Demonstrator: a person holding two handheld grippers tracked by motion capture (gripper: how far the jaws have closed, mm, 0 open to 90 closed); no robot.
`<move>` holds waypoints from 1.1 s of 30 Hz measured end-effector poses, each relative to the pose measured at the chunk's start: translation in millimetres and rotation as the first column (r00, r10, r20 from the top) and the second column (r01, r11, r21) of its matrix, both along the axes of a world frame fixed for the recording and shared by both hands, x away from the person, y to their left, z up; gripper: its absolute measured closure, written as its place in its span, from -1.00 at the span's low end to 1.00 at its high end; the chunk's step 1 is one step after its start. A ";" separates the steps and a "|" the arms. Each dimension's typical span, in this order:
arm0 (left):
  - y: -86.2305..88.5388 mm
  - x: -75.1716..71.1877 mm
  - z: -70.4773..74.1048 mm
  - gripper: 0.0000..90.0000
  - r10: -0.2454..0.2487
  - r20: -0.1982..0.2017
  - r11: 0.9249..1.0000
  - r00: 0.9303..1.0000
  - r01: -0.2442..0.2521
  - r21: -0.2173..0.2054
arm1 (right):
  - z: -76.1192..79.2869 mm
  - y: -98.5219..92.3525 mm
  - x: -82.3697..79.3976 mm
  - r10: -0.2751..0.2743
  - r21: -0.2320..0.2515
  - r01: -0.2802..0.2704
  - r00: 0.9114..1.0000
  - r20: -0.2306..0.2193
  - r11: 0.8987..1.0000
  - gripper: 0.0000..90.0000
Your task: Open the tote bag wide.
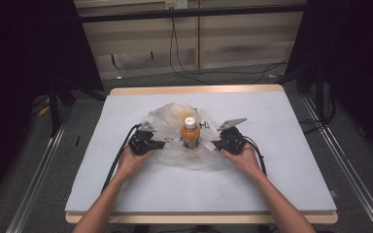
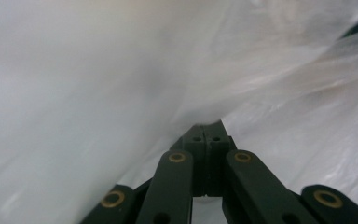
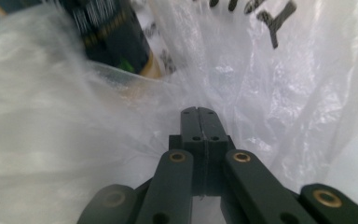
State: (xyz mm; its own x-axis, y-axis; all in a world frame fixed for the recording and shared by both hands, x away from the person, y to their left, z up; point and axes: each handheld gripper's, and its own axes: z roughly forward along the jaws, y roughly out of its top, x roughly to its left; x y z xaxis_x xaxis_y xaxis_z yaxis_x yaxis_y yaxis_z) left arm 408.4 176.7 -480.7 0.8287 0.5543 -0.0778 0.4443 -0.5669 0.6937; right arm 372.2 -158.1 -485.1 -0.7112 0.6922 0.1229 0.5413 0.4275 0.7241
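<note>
From the high view, your two hands come in from the bottom and rest on the pale grey tabletop (image 1: pixel 281 145). Your left claw (image 1: pixel 158 144) sits at the left edge of a crumpled clear plastic bag (image 1: pixel 175 114), and your right claw (image 1: pixel 215 144) sits at its right edge — the two face each other across it. Between them stands a bottle (image 1: pixel 190 133) of orange liquid with a white cap, upright on or in the plastic near the middle of the tabletop. Whether the bag surrounds the bottle or only lies under it, you cannot tell from here. A cable trails back along each forearm.

In the left gripper view, your left claw (image 2: pixel 207 130) has its jaws pressed flat together, with the tips buried in the milky plastic bag (image 2: pixel 98 84); the film gathers right at the tips, so the claw has a pinch of it.

In the right gripper view, your right claw (image 3: pixel 199 112) is likewise fully closed, and wrinkles in the plastic bag (image 3: pixel 279 93) run to its tips — it is gripping the film. Black printed letters show on the bag at the top. Beyond the plastic, upper left, the bottle's (image 3: pixel 116 37) dark label shows, blurred.
</note>
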 end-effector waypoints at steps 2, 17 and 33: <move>5.3 -2.8 1.6 1.00 -0.001 -0.003 1.000 1.000 0.001 0.019 | -1.0 -4.0 -1.9 0.006 -0.015 -0.006 1.000 -0.001 1.000 1.00; 46.2 -24.4 3.5 1.00 0.009 -0.009 0.999 1.000 -0.009 0.036 | 2.8 -75.1 -31.0 -0.065 -0.095 0.067 0.998 0.025 0.993 1.00; 58.1 -45.4 10.3 1.00 -0.025 -0.001 0.998 1.000 0.025 -0.049 | 16.7 -84.7 -41.3 -0.103 -0.044 0.106 0.993 0.063 0.993 1.00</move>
